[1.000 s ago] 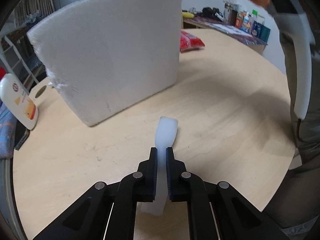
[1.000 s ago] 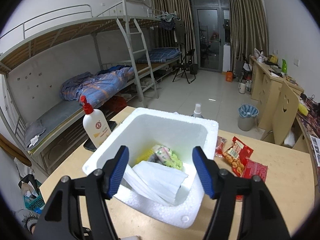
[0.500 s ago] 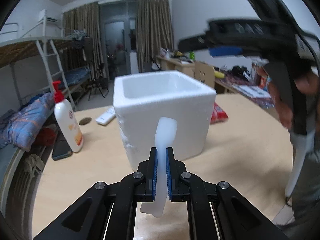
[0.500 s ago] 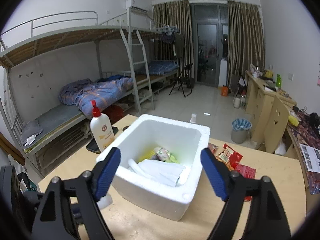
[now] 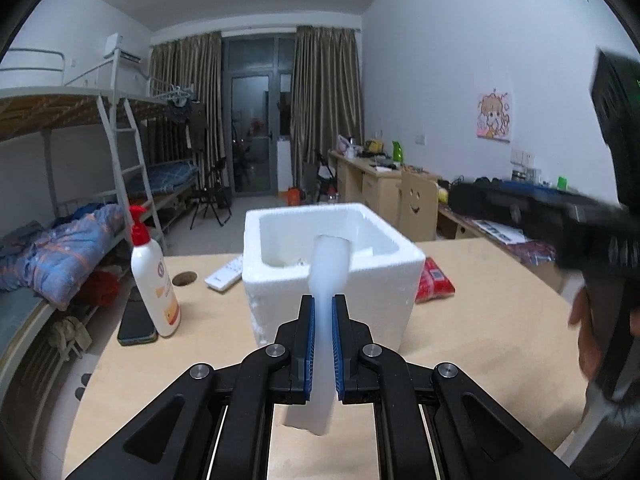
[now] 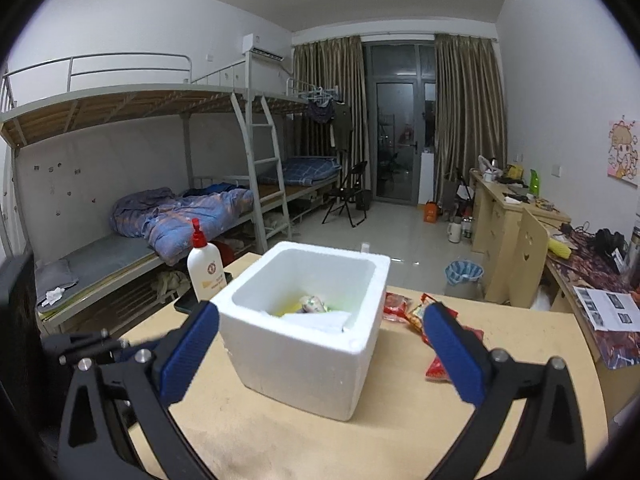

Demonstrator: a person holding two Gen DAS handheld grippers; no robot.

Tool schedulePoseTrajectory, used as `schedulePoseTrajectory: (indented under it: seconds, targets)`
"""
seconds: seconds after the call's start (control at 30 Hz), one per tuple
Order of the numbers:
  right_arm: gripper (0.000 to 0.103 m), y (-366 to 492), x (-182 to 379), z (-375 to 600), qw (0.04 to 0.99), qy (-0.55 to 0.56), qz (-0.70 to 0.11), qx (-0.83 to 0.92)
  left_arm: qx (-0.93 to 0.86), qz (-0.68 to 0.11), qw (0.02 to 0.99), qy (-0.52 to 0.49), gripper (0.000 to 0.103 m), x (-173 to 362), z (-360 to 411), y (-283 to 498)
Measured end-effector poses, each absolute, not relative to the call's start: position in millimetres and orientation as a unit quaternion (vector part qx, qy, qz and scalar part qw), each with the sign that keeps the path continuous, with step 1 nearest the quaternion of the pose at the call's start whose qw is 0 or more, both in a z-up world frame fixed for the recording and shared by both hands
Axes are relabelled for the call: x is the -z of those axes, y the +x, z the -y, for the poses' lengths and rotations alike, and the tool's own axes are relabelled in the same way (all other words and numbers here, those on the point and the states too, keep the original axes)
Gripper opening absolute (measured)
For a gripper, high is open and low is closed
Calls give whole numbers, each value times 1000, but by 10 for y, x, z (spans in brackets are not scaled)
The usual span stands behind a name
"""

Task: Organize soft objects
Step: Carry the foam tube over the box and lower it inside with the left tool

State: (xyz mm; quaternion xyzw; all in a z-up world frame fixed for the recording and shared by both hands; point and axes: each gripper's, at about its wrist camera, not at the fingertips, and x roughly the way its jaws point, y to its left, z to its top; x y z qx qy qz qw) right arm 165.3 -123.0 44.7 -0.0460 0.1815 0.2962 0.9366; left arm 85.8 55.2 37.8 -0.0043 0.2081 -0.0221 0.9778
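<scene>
Left wrist view: left gripper (image 5: 323,312) is pinched tight on a white soft strip (image 5: 325,280), blue pads pressing both sides; the strip sticks up past the fingertips and hangs below the jaws – it is held above the wooden table (image 5: 480,328). Its top overlaps the near rim of the white foam box (image 5: 280,280) standing just ahead. Left of the box: lotion bottle (image 5: 154,284) with a red pump, a dark phone (image 5: 134,322) touching its base, a white remote (image 5: 225,274) behind. Red snack packet (image 5: 434,280) lies just right of the box. Blurred dark rig and a hand at far right edge.

Right wrist view: right gripper (image 6: 320,344) is spread wide, holding nothing – blue pads sit on either side of the foam box (image 6: 300,360) in the picture. Inside the box: white folded soft item (image 6: 318,320), green-yellow packets (image 6: 312,304) behind it. Lotion bottle (image 6: 204,268) stands left-rear of the box, red snack packets (image 6: 416,314) lie on the table (image 6: 280,440) to its right. Bunk beds and desks in the background.
</scene>
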Motion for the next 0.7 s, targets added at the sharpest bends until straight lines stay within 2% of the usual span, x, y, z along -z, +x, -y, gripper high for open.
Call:
schedulePoseTrajectory:
  seconds: [0.23, 0.7]
  targets:
    - [103, 1574, -323, 1308, 942, -29, -180, -280, 20, -185, 982, -15, 9, -466, -501, 846]
    - [103, 1659, -196, 1396, 942, -26, -196, -271, 24, -192, 981, -20, 9, -570, -444, 1180]
